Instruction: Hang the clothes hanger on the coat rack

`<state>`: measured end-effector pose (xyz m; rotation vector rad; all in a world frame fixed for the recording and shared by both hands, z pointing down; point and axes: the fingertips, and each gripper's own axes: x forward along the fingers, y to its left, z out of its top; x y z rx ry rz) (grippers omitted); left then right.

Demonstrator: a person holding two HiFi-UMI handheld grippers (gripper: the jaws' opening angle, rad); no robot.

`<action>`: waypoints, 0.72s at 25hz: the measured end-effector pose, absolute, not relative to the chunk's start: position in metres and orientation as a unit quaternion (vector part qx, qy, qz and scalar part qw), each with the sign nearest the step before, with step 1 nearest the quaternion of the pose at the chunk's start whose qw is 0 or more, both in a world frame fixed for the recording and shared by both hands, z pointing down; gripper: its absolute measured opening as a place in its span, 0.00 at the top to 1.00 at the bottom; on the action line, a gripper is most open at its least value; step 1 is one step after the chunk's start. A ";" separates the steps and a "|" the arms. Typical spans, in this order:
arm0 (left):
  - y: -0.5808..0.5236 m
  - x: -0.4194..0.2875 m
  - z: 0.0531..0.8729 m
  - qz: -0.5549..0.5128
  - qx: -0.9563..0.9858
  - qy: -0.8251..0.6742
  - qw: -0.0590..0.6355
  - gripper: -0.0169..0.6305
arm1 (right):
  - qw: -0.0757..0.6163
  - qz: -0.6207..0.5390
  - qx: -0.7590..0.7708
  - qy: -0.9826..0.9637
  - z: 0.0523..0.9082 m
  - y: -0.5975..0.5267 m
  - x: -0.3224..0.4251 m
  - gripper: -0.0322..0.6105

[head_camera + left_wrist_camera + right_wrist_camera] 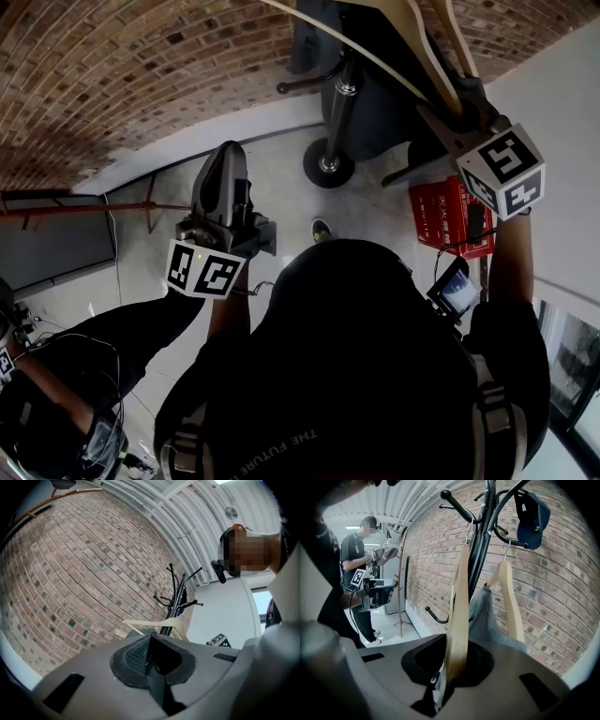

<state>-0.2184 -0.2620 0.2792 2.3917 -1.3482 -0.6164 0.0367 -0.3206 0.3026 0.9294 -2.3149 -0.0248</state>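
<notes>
Brick wall (431, 550) backs the black coat rack (482, 550), which carries a blue cap (532, 517) and a second wooden hanger (508, 597) with a grey garment (485, 620). The right gripper (440, 677) is clamped on the clothes hanger (459, 616), held upright just beside the rack's pole. The left gripper (151, 660) is closed on nothing, well apart from the rack.
</notes>
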 end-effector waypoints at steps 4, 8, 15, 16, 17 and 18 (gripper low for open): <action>-0.258 -0.215 0.277 -0.217 0.840 -0.471 0.160 0.94 | 0.303 -0.020 0.353 -0.885 0.295 -0.315 0.037 0.89; -0.251 -0.208 0.277 -0.214 0.842 -0.470 0.157 0.94 | 0.285 -0.032 0.360 -0.888 0.288 -0.309 0.041 0.85; -0.242 -0.198 0.276 -0.211 0.844 -0.467 0.158 0.94 | 0.247 -0.047 0.383 -0.889 0.273 -0.301 0.052 0.81; -0.240 -0.196 0.276 -0.211 0.845 -0.466 0.158 0.94 | 0.244 -0.050 0.385 -0.889 0.271 -0.299 0.053 0.81; -0.237 -0.194 0.276 -0.210 0.845 -0.466 0.158 0.94 | 0.241 -0.053 0.386 -0.889 0.270 -0.297 0.054 0.81; -0.235 -0.193 0.276 -0.210 0.845 -0.465 0.158 0.94 | 0.238 -0.056 0.389 -0.888 0.268 -0.294 0.056 0.81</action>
